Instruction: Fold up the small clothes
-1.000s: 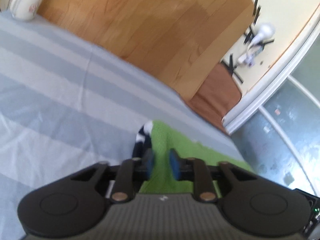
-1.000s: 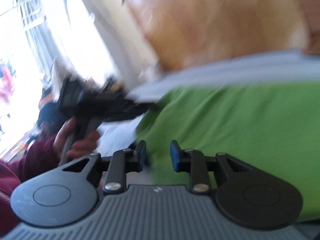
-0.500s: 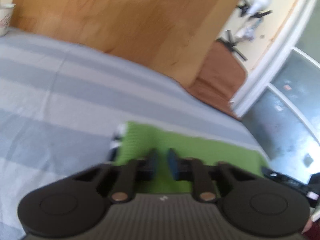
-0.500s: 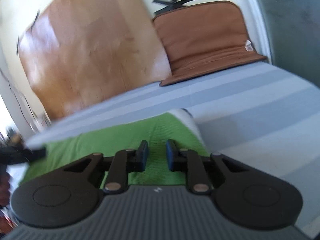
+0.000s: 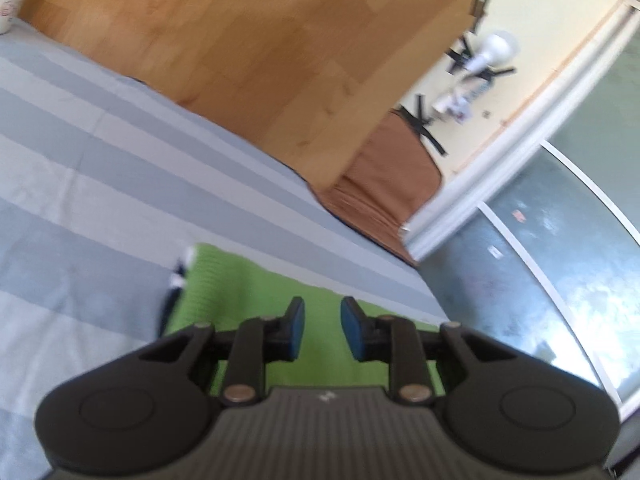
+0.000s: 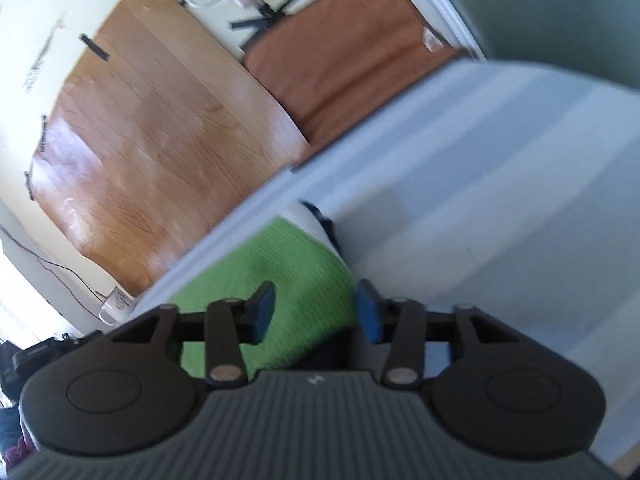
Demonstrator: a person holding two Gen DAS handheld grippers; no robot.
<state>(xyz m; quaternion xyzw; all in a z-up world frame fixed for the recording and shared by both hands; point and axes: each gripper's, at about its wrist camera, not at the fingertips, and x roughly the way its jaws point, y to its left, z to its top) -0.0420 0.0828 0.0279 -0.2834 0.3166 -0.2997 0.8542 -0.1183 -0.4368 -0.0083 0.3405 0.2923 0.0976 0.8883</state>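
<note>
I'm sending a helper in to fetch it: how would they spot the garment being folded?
Look on the bed's grey striped sheet, below the wooden board against the wall. The green knit garment lies flat there, the only bright green thing, with a dark-and-white trim at one edge.

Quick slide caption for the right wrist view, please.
Right gripper, jaws just opened and gripping nothing, over the green knit garment lying on the grey striped bedsheet.

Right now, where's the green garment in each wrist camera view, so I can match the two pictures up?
Left wrist: green garment lies bottom centre, behind the left gripper.
Right wrist: green garment lies lower centre-left, behind the right gripper.
Shared landmark: the brown cushion beside the wooden board.
</note>
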